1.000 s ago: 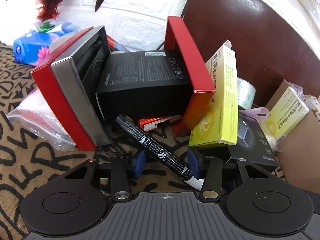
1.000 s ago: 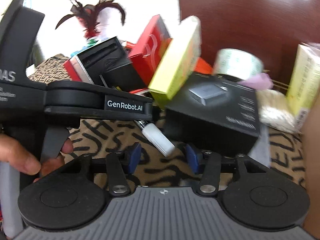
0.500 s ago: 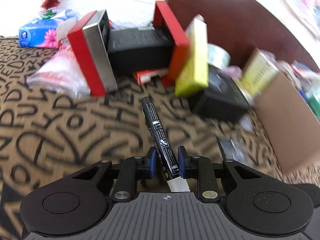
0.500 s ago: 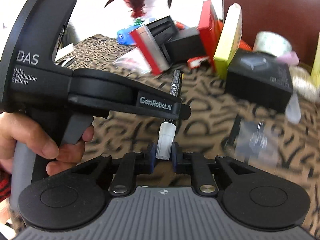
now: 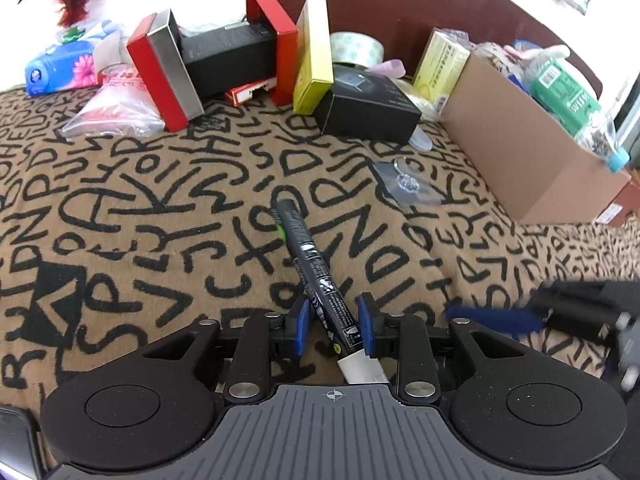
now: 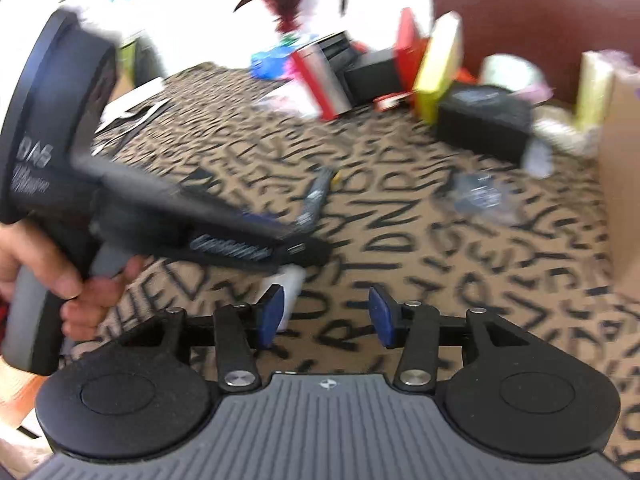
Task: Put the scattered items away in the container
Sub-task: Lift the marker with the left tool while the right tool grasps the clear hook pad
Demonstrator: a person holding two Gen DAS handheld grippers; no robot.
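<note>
A black marker [image 5: 316, 268] with a white cap [image 5: 362, 368] lies slanted between the pads of my left gripper [image 5: 333, 326]. The jaws are opening; a gap shows at the left pad, and the marker only leans near the right one. In the right wrist view the marker [image 6: 316, 200] sticks out of the left gripper [image 6: 304, 240], which a hand [image 6: 60, 276] holds. My right gripper [image 6: 326, 316] is opening wide, and the white cap [image 6: 290, 288] sits just beyond its left pad, free. The cardboard box [image 5: 520, 140] stands at the right.
A pile lies at the back of the letter-patterned cloth [image 5: 140, 208]: a red-and-silver box [image 5: 160, 68], a yellow box [image 5: 314, 56], a black box [image 5: 368, 108], a tape roll [image 5: 354, 48] and a tissue pack [image 5: 60, 66]. A clear packet [image 5: 408, 184] lies near the cardboard box, which holds a green bottle [image 5: 568, 92].
Both grippers drew back from the pile with the marker. Half a second ago the left was shut on its barrel and the right on its cap; both jaws have since opened.
</note>
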